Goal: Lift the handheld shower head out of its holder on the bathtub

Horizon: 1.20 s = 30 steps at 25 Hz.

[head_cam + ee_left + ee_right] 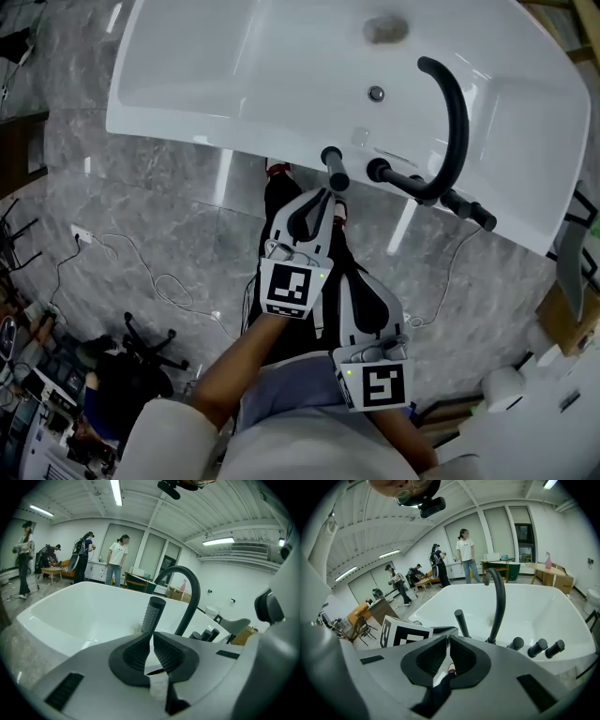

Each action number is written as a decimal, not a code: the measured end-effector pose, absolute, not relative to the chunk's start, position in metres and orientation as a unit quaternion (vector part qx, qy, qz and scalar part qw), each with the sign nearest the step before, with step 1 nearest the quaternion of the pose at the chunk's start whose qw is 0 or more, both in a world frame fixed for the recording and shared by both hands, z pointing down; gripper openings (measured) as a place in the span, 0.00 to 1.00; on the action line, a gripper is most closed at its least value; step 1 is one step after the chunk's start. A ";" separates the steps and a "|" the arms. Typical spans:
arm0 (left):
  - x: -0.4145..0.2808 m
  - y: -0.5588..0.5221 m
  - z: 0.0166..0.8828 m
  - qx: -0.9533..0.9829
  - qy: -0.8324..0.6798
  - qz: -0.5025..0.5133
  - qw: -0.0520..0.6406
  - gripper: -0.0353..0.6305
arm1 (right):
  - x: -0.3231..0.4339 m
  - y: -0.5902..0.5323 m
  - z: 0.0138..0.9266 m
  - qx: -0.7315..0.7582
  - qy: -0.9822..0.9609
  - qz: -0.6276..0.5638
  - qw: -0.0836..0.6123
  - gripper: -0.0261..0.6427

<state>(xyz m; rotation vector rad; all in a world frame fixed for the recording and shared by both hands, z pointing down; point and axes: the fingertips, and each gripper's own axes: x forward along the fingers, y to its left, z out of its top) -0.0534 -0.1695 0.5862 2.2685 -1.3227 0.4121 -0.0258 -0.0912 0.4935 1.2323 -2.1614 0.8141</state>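
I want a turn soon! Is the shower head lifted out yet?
Not yet: the shower head stands upright on the bathtub rim. In hand: the left tool, shut and empty, points at it; the right tool is shut too. Left: opening, gripping, lifting.

Grey marbled floor, black office chair, trailing white cable, ceiling strip lights, tall windows
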 end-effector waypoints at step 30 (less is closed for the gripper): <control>-0.041 -0.199 0.635 0.845 -0.474 0.129 0.210 0.15 | -0.013 -0.199 0.531 0.461 -0.849 0.144 0.217 0.07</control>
